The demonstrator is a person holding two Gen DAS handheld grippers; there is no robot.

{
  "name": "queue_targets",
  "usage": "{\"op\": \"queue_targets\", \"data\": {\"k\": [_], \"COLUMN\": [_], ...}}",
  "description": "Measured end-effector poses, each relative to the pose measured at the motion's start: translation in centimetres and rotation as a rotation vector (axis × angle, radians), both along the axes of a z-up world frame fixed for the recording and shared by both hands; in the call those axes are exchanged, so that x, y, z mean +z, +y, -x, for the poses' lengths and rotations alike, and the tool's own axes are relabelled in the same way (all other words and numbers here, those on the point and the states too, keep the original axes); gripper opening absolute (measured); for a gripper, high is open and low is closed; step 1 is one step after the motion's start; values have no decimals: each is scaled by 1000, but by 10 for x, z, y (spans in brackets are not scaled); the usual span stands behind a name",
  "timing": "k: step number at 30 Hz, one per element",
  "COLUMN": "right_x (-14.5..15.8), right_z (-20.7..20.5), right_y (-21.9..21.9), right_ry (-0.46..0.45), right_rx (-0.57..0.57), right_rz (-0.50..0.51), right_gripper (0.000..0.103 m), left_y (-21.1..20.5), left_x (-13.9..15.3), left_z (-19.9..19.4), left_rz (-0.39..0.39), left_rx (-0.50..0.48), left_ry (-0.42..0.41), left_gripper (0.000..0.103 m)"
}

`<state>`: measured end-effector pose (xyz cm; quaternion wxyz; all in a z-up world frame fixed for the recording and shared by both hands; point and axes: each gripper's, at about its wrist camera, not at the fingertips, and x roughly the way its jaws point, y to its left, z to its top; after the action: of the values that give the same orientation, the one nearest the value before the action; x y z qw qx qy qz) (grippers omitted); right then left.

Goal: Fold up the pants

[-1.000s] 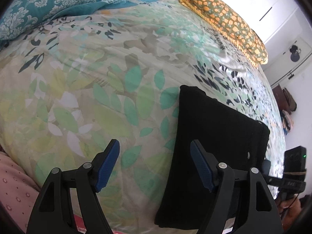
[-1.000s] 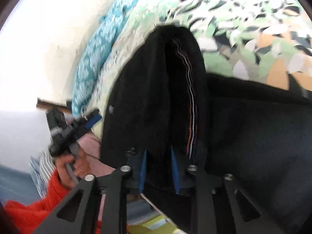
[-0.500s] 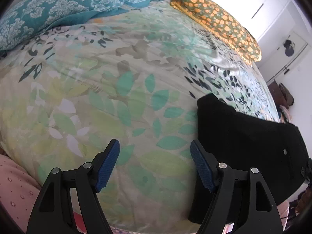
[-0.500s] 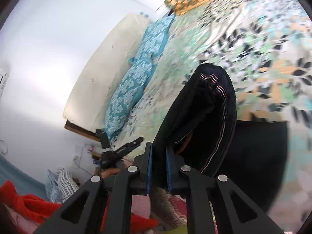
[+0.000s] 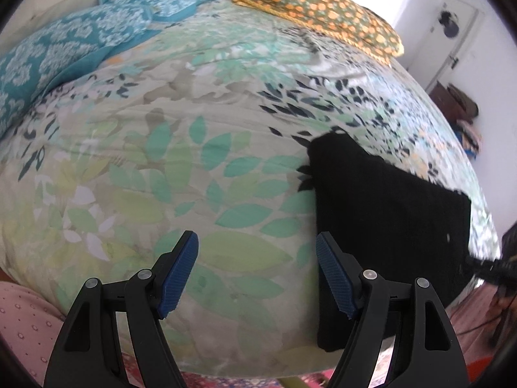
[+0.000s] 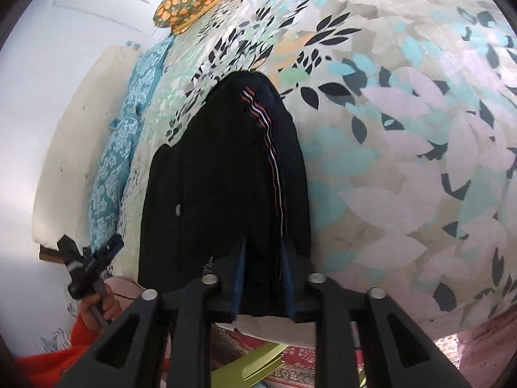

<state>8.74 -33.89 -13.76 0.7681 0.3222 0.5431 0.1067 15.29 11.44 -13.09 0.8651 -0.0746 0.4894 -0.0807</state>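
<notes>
Left wrist view: the left gripper (image 5: 257,273), black frame with blue ribbed pads, stood wide apart with nothing between the jaws, hovering over the leaf-printed bedspread (image 5: 181,148) in pale green, teal and grey. The black fabric pants (image 5: 384,213), folded into a flat rectangular stack, lay on the bedspread near the bed's near edge, to the right of this gripper and just past its right finger. Teal damask-patterned pillows (image 5: 74,42) lay at the far left of the bed; a folded green blanket with orange dots (image 5: 320,9) lay at the far end.

Right wrist view: the right gripper (image 6: 264,278) had its jaws narrow and opening, with the near edge of the pants (image 6: 226,187) between the blue pads. Whether the pads still pressed on the cloth could not be told. The upper fold of the pants showed thin orange and white stripes (image 6: 271,152) running along it, and it humped up slightly over the flatter layer beneath. At the lower left of this view, a hand (image 6: 97,307) in an orange-red knit sleeve (image 6: 64,359) held the left gripper, well apart from the pants. A patterned rug (image 6: 290,362) showed below the bed edge.
</notes>
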Motion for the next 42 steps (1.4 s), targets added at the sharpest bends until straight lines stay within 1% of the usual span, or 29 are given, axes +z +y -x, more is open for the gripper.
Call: {"op": "queue_targets", "data": {"k": [1,2,3,5,6,7,9,10,12,13,14,15,16,17,19,24,26,27,32,34,37,40,42], "right_x": [13,33,53,82,92,95,89,75,40,15,0,-3,-1,5,17,52,59,60,61,52,22,21,21], "right_z": [-1,-3,-8,-26,-38,-46,-70,-84,-99,-106,-107,-106,-102,-98,-88,-50,-34,-26,11,20,23,23,24], "right_y": [0,2,8,22,32,38,51,53,55,52,51,47,46,47,52,62,69,74,99,108,110,105,106], "right_ry": [-34,-88,-140,-219,-251,-268,-276,-255,-164,-94,-67,-83,-100,-111,-132,-195,-211,-214,-216,-199,-108,-109,-106], "right_rx": [13,37,71,142,177,194,210,202,184,171,149,114,89,82,106,168,198,212,276,311,336,317,321], "right_rz": [66,149,202,252,268,275,261,266,353,392,399,368,348,351,379,428,472,499,563,575,575,555,565], "right_gripper": [27,27,29,29,29,29,29,29,29,28,28,28,28,29,32,33,41,48,49,49,50,50,50], "left_y": [-7,-15,-24,-47,-61,-74,-99,-107,-124,-129,-131,-130,-129,-127,-125,-123,-124,-124,-123,-123,-123,-120,-116], "left_x": [3,6,9,13,13,12,6,2,-13,-21,-25,-27,-26,-23,-20,-22,-22,-22,-23,-24,-27,-29,-30], "left_z": [3,6,7,8,8,8,8,9,12,15,18,20,22,22,21,19,19,19,18,17,16,16,16], "left_rz": [-14,-27,-35,-60,-83,-109,-170,-191,-240,-268,-277,-276,-275,-275,-280,-270,-275,-276,-266,-263,-257,-241,-219], "left_rx": [-18,-42,-69,-135,-172,-201,-244,-258,-304,-323,-336,-339,-334,-328,-315,-301,-302,-303,-299,-299,-297,-290,-279], "left_ry": [-5,-14,-25,-45,-51,-51,-39,-30,16,34,37,34,32,35,32,53,52,51,60,62,71,88,99], "left_gripper": [77,77,78,83,84,84,84,84,84,84,84,84,84,85,86,86,86,86,86,86,90,93,94]}}
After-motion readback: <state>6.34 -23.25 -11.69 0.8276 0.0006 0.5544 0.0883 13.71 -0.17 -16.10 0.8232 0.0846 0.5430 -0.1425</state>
